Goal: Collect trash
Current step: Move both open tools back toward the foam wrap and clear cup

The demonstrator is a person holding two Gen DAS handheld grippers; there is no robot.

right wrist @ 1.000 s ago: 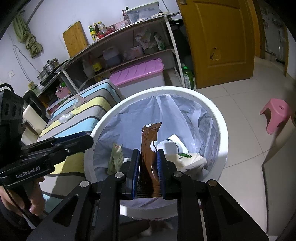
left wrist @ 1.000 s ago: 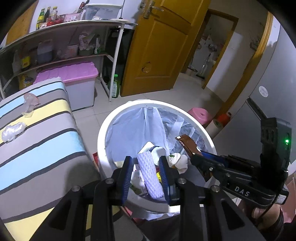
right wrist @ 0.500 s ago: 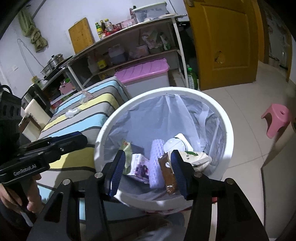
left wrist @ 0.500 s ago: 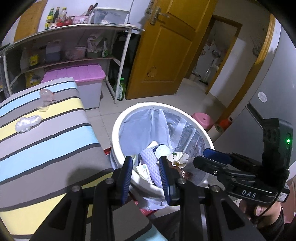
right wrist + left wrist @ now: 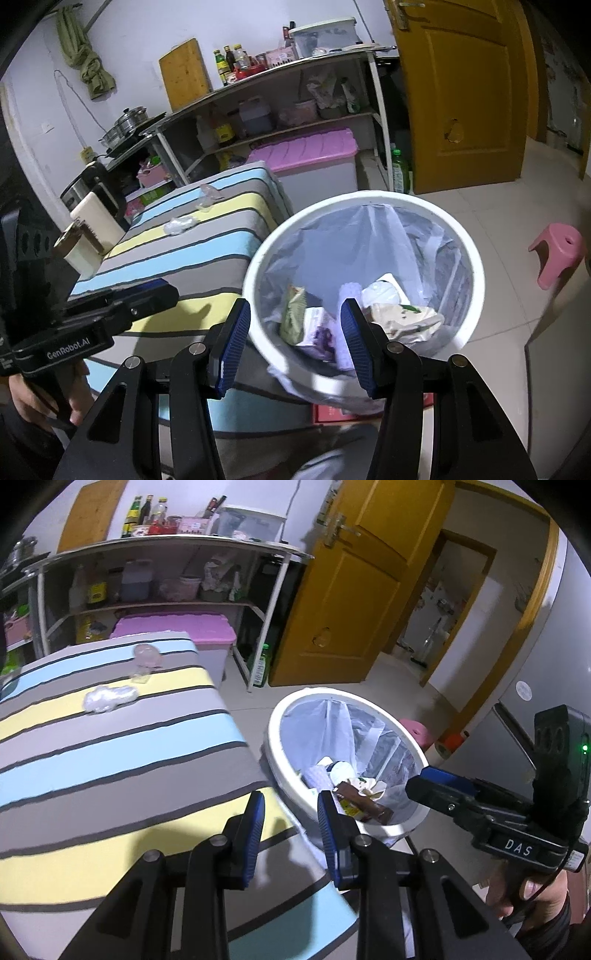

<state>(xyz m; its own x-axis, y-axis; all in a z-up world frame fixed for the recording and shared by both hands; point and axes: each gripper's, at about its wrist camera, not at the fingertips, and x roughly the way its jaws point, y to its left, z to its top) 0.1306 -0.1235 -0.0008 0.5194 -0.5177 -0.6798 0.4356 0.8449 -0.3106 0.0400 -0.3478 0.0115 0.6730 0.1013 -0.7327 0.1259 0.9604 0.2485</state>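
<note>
The white trash bin (image 5: 276, 751) (image 5: 469, 254) with a clear liner stands beside the striped table (image 5: 110, 760) (image 5: 207, 254). It holds a brown wrapper (image 5: 364, 802), a green packet (image 5: 291, 310), a purple foam net (image 5: 348, 293) and crumpled paper. My left gripper (image 5: 291, 827) is open and empty above the table's corner, left of the bin. My right gripper (image 5: 295, 343) is open and empty over the bin's near rim. On the table lie a crumpled clear plastic wad (image 5: 109, 698) (image 5: 181, 224) and a clear plastic piece (image 5: 147, 658) (image 5: 208, 194).
A pink-lidded storage box (image 5: 177, 629) and a metal shelf rack (image 5: 280, 92) stand behind the table. A green bottle (image 5: 400, 171) stands by the yellow door (image 5: 354, 602). A pink stool (image 5: 557, 254) sits on the tiled floor, right of the bin.
My right gripper opened and the brown wrapper dropped into the bin. Both grippers pulled back from the bin, and the left one swung over the table corner.
</note>
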